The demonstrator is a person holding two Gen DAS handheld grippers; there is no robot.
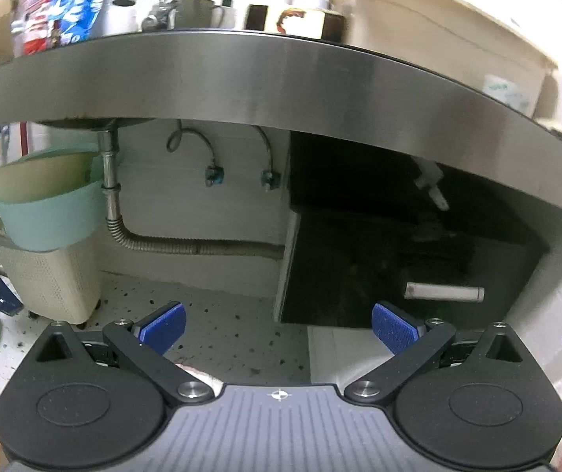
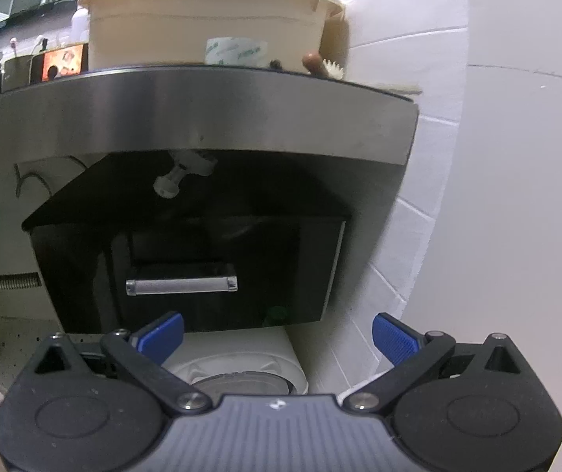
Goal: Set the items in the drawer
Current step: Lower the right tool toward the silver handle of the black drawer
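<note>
A black drawer unit (image 2: 186, 259) sits under a steel counter, its front closed, with a silver bar handle (image 2: 181, 285) across the middle. In the left wrist view the same black drawer unit (image 1: 398, 259) is to the right, its handle (image 1: 444, 292) low on the front. My right gripper (image 2: 278, 336) is open and empty, facing the drawer front just below the handle. My left gripper (image 1: 279, 328) is open and empty too, aimed at the speckled floor left of the drawer.
The steel counter edge (image 1: 241, 78) overhangs the drawer and carries a large cream tub (image 2: 206, 27), a mug and packets. A drain pipe (image 1: 109, 181), stacked basins (image 1: 45, 200) on a cream basket (image 1: 50, 283) stand left. A white round appliance (image 2: 241, 358) lies under the drawer; tiled wall on the right.
</note>
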